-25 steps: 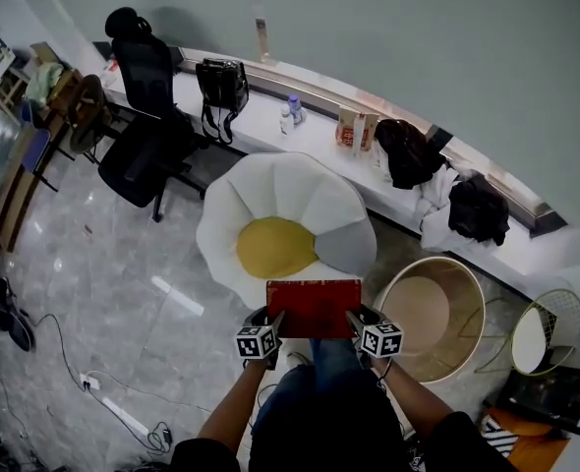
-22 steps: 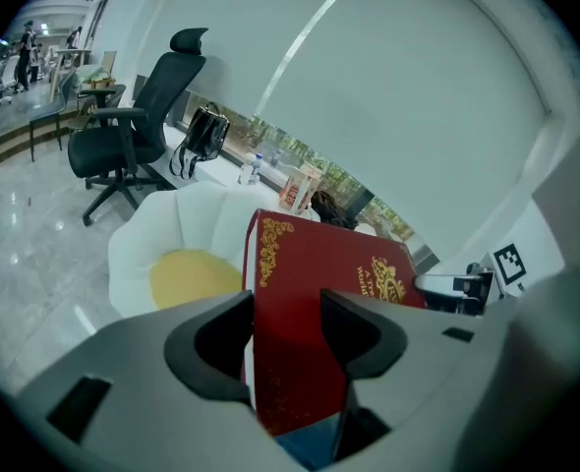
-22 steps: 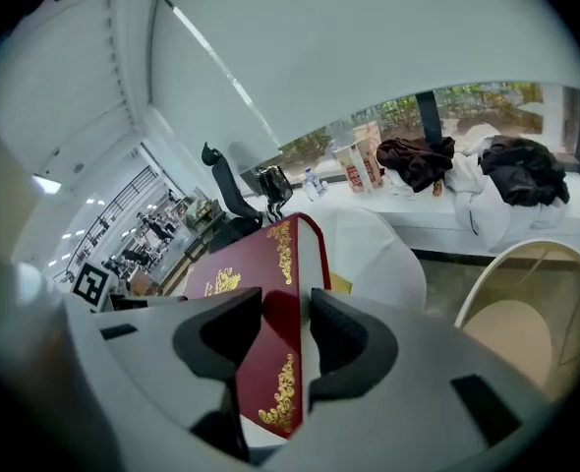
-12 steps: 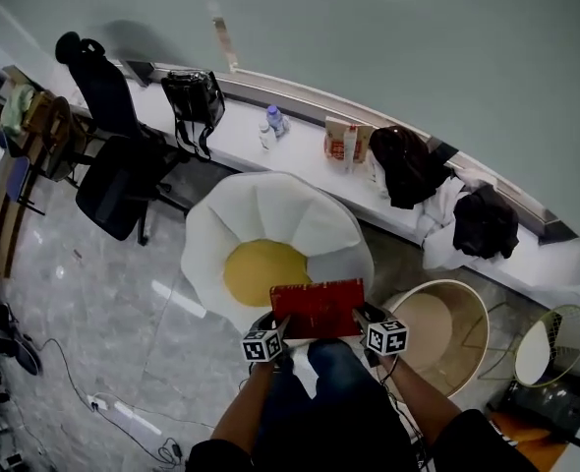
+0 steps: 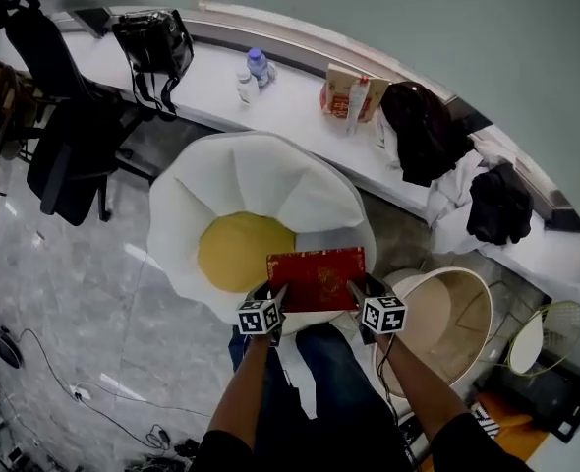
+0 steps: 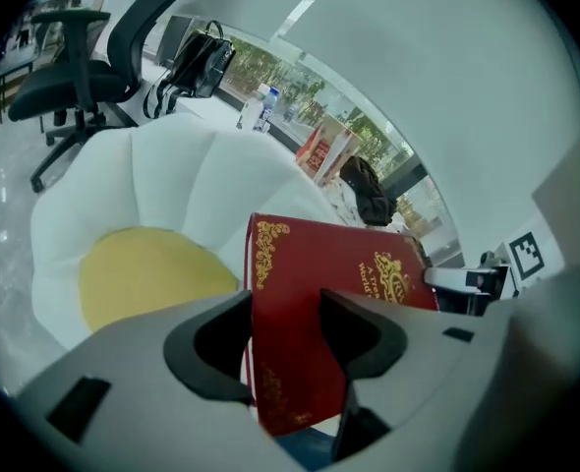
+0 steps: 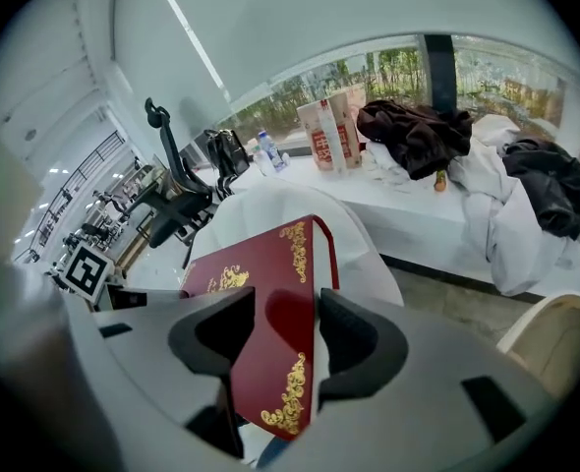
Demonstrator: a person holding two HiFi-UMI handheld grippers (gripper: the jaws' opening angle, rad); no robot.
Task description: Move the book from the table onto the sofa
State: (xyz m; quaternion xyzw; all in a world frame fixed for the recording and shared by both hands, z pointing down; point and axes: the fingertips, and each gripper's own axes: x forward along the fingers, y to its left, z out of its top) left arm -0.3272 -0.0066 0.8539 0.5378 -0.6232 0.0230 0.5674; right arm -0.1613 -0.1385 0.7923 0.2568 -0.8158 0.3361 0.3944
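L tongs (image 5: 278,300) clamp book (image 5: 317,278) | R tongs (image 5: 354,297) opening, book between | long axis L-R, cover up

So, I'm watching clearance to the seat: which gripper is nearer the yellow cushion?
Left. The left gripper holds the red book at the end by the yellow cushion; the right gripper, jaws opening around the book's other end, is farther away.

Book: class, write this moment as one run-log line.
book: held aloft, not yet on sofa | left gripper: jaws clamped on book | right gripper: jaws opening, book between them
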